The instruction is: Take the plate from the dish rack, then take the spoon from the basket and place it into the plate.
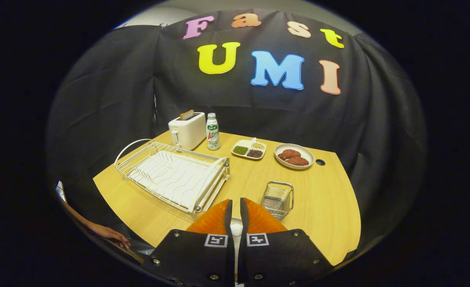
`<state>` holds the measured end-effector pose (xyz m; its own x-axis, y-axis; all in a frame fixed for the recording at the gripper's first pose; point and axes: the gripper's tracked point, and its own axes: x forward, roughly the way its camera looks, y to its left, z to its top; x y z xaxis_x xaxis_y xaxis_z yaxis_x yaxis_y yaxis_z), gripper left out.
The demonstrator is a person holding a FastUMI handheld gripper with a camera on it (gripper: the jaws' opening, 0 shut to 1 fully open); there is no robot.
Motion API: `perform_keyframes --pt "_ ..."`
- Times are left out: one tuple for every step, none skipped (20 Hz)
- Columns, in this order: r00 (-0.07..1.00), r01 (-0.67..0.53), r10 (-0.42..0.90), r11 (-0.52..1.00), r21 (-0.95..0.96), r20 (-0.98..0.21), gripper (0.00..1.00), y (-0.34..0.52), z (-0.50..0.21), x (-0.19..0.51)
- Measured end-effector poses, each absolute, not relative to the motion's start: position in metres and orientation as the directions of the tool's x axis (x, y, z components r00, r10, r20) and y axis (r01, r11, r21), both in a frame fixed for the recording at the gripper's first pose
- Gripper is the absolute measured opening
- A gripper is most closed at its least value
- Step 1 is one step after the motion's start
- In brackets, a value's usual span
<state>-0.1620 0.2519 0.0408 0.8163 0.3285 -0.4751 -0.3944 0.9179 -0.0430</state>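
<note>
White wire makes up the dish rack (174,175), which sits on the left part of the wooden bench (330,207); its slots look empty, so no plate can be seen standing in it. Behind it stand a toaster (187,130) with bread poking up and a small bottle (213,131). Further right, near the back, are a tray of beans (248,149) and a round dish of brown patties (294,156), set well apart from the rack, likely to leave room for the work. Nearer the tool sits a little wire basket (278,199); whether a spoon lies inside is too hard to tell. The tool (236,205) hangs low at the front of the bench, its two orange fingers nearly together with only a thin gap, holding nothing. Something small and white shows under the fingers, but what it is cannot be told. A person's hand (111,233) rests at the bench's left edge.
</note>
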Motion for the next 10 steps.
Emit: perform_keyframes --pt "0.808 -0.403 0.332 0.914 -0.044 -0.487 0.03 0.258 0.036 -0.160" --pt "0.800 -0.412 0.337 0.910 -0.046 -0.497 0.03 0.264 0.032 -0.159" --pt "0.792 -0.423 0.342 0.905 -0.050 -0.506 0.03 0.270 0.027 -0.158" --pt "0.783 -0.433 0.346 0.900 -0.053 -0.516 0.03 0.276 0.024 -0.158" --pt "0.775 -0.442 0.351 0.895 -0.054 -0.525 0.03 0.281 0.021 -0.159" --pt "0.767 -0.452 0.357 0.890 -0.054 -0.532 0.03 0.286 0.019 -0.159" --pt "0.761 -0.461 0.362 0.885 -0.057 -0.539 0.03 0.290 0.016 -0.160" --pt "0.758 -0.467 0.362 0.882 -0.064 -0.543 0.03 0.293 0.015 -0.159" --pt "0.756 -0.472 0.362 0.879 -0.069 -0.546 0.03 0.297 0.014 -0.158" --pt "0.752 -0.476 0.365 0.876 -0.070 -0.548 0.03 0.300 0.013 -0.158"
